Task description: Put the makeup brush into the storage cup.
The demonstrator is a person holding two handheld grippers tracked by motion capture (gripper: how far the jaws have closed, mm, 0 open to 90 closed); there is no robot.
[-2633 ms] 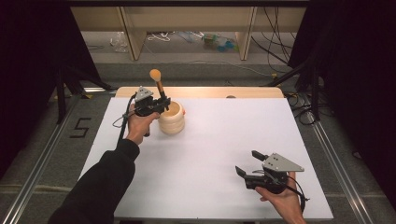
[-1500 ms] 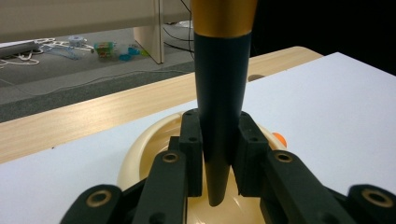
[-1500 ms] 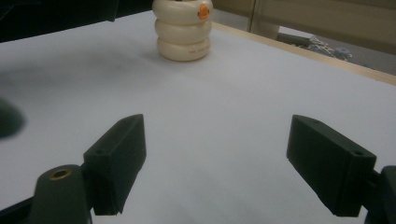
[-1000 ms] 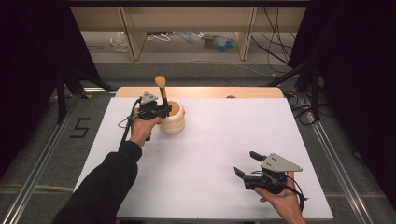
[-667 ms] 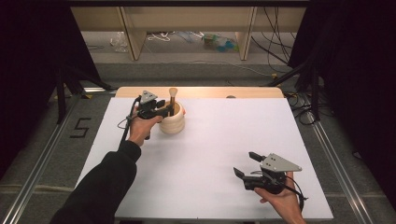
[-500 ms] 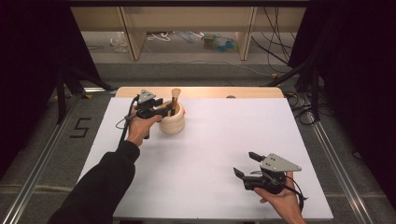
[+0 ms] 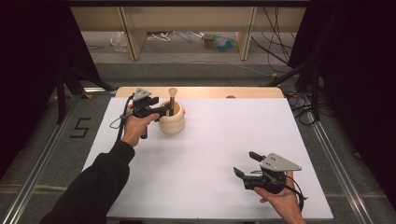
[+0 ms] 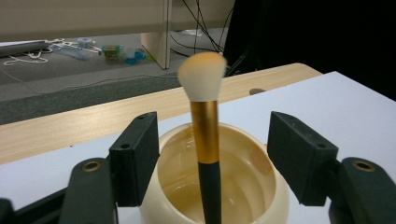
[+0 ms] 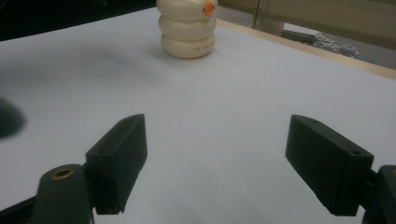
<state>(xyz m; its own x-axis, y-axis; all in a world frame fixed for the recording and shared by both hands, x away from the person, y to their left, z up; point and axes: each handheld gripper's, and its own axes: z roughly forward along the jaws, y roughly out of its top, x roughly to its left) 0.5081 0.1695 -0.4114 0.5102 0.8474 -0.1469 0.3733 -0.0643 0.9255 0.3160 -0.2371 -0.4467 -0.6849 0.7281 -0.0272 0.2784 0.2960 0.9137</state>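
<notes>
A cream ribbed cup (image 7: 172, 123) stands at the back left of the white table sheet (image 7: 210, 140). A makeup brush (image 7: 172, 99) with a black handle, gold ferrule and pale bristles stands in the cup, head up. My left gripper (image 7: 167, 111) is level beside the cup's rim. Its jaws have just been opening and stand apart on either side of the brush (image 8: 205, 130) without touching it, above the cup (image 8: 261, 186). My right gripper (image 7: 243, 163) rests open near the front right with nothing between its jaws. It (image 9: 215, 144) looks across the sheet at the cup (image 9: 187, 28).
A wooden table edge (image 7: 210, 92) runs behind the sheet. Metal rails (image 7: 336, 158) flank the table on the floor, and a "5" mark (image 7: 80, 127) lies at the left. Shelving legs and clutter (image 7: 215, 41) stand beyond the table.
The brush, held above the cup earlier, went down into it and was let go. The left jaws opened around it. The right gripper kept still.
</notes>
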